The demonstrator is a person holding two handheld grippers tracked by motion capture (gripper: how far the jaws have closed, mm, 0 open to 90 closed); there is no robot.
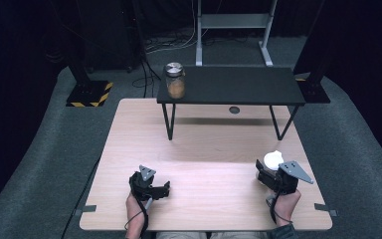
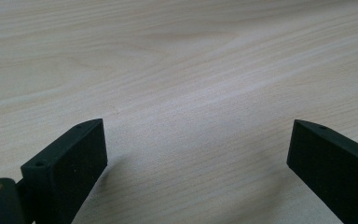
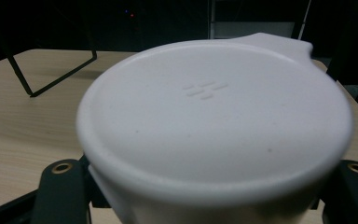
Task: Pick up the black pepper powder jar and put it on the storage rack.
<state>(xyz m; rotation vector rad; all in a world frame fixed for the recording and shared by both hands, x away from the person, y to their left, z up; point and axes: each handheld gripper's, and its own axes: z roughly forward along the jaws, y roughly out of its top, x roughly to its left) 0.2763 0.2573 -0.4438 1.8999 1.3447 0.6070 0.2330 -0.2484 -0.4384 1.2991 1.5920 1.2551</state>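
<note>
- The right gripper (image 1: 270,169) was at the near right part of the wooden table (image 1: 204,149), its jaws clamped on a white lidded container (image 1: 273,159).
- In the right gripper view the container's (image 3: 214,126) round lid sat close to the camera, with a small tab jutting from its far edge and a faint embossed mark near its middle; a black jaw pressed against each side of the body below the lid.
- The left gripper (image 1: 154,189) rested low over the near left part of the table, well apart from the container.
- In the left gripper view its jaws stood wide apart, with bare wood (image 2: 191,93) between them.
- A glass jar (image 1: 175,80) with a metal lid and an orange-brown filling stood at the left end of a low black shelf (image 1: 238,84) at the table's far side.
</note>
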